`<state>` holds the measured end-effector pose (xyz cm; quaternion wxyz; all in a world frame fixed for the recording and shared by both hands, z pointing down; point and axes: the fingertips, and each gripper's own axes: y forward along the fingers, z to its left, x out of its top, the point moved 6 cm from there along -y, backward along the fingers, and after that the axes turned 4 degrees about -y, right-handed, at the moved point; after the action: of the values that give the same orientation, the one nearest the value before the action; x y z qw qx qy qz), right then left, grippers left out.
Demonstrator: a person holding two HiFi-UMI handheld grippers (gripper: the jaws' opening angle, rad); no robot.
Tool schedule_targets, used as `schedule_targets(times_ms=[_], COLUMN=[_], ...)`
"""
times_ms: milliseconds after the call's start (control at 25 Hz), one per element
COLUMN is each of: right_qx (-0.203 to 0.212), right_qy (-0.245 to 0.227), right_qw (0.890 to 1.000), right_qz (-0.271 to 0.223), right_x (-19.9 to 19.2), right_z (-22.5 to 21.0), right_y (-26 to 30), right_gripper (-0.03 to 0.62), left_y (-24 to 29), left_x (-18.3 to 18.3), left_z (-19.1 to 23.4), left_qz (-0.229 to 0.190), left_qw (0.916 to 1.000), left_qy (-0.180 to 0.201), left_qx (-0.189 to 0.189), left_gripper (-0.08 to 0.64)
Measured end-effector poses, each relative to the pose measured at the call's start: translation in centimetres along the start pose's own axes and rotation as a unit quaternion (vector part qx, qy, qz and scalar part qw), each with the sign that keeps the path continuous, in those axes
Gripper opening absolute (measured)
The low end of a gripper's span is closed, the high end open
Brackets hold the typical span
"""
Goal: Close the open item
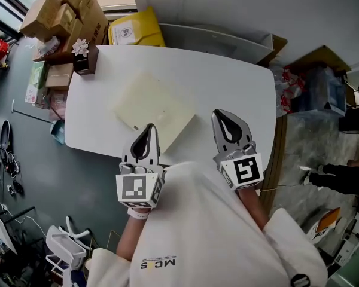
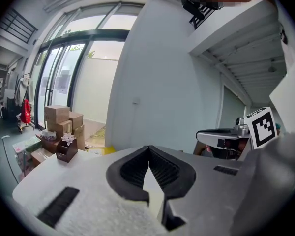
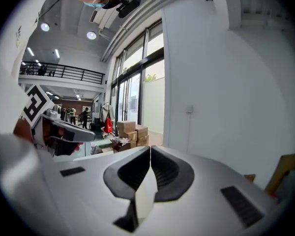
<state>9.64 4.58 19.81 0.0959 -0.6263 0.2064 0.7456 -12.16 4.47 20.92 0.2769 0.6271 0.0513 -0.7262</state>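
Observation:
A flat pale-yellow square item [image 1: 155, 109] lies on the white table [image 1: 227, 82] with no flap or cover raised. Both grippers are held up close to the person's chest, above the table's near edge. In the head view my left gripper [image 1: 148, 127] hangs over the item's near corner, well above it. Its jaws meet at the tips with nothing between them, as the left gripper view [image 2: 148, 149] also shows. My right gripper [image 1: 218, 113] is just right of the item, also shut and empty [image 3: 150, 149]. Neither gripper touches the item.
A dark brown box with a white flower [image 1: 84, 55] stands at the table's far left corner. Stacked cardboard boxes [image 1: 66, 11] and a yellow bag [image 1: 134, 28] sit on the floor beyond it. Clutter and a chair [image 1: 66, 247] surround the table.

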Motion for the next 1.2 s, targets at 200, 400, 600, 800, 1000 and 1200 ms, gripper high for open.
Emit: schedule_targets(times_ms=[200, 400, 600, 800, 1000, 1200], right_qx=[-0.011, -0.006, -0.008, -0.009, -0.014, -0.011], right_qy=[0.006, 0.009, 0.014, 0.012, 0.015, 0.017], right_qw=[1.0, 1.0, 1.0, 1.0, 1.0, 1.0], right_qz=[0.005, -0.002, -0.005, -0.007, -0.008, -0.007], right_x=[-0.4, -0.2, -0.2, -0.1, 0.1, 0.0], right_z=[-0.8, -1.2, -1.3, -1.7, -2.0, -1.7], right_y=[-1.1, -1.3, -1.2, -0.8, -0.3, 0.1], right_gripper=[0.018, 0.015, 0.015, 0.015, 0.015, 0.015], left_y=[1.0, 1.7, 2.1, 2.5, 2.8, 2.9], left_x=[0.1, 0.3, 0.3, 0.5, 0.8, 0.7], left_z=[-1.9, -3.2, -3.2, -3.1, -2.7, -2.5], left_qz=[0.0, -0.003, 0.0, -0.001, -0.002, 0.0], left_qw=[0.9996, 0.9989, 0.9989, 0.9989, 0.9988, 0.9988], left_qy=[0.006, 0.013, 0.013, 0.014, 0.018, 0.017], left_qx=[-0.029, -0.044, -0.045, -0.044, -0.045, -0.045], left_gripper=[0.026, 0.026, 0.026, 0.026, 0.026, 0.026])
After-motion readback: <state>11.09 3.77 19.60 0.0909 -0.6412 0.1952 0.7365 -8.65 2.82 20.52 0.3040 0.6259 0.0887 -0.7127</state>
